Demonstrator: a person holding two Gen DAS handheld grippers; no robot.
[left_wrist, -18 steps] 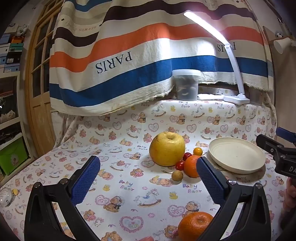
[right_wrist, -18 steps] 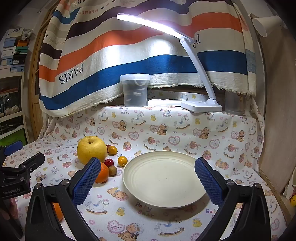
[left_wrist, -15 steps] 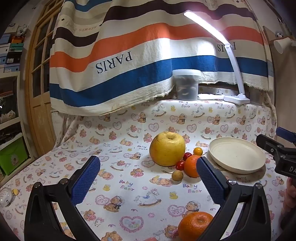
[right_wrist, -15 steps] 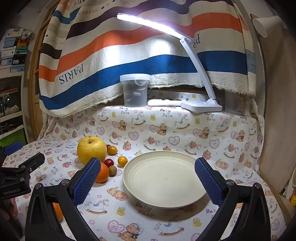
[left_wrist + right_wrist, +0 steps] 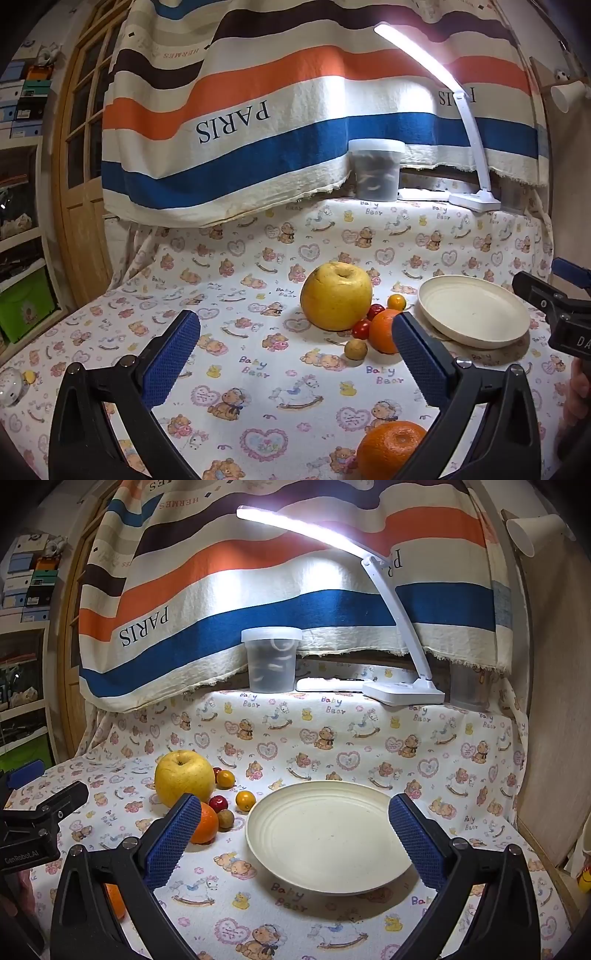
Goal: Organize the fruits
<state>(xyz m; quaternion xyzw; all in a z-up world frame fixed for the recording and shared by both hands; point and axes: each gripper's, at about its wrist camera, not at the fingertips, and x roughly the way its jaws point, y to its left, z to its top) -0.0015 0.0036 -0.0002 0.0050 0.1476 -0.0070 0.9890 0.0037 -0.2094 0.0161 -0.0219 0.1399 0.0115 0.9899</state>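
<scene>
A big yellow apple [image 5: 336, 295] stands mid-table with small fruits at its right: two red cherry tomatoes [image 5: 361, 328], a small yellow-orange fruit [image 5: 396, 302], a brown round fruit [image 5: 355, 349] and an orange [image 5: 384, 330]. Another orange [image 5: 391, 450] lies close to me. The cream plate [image 5: 328, 834] sits bare to the right of the fruits. My left gripper [image 5: 295, 347] is open above the cloth, nothing between its fingers. My right gripper [image 5: 295, 827] is open, hovering in front of the plate. The apple [image 5: 184, 777] and the orange [image 5: 204, 823] also show in the right wrist view.
A white desk lamp [image 5: 402, 692] and a lidded plastic tub [image 5: 271, 661] stand on the back ledge under a striped hanging cloth. A second tub [image 5: 469, 686] stands at the far right. Shelves and a wooden door are at the left. A bear-print cloth [image 5: 258, 369] covers the table.
</scene>
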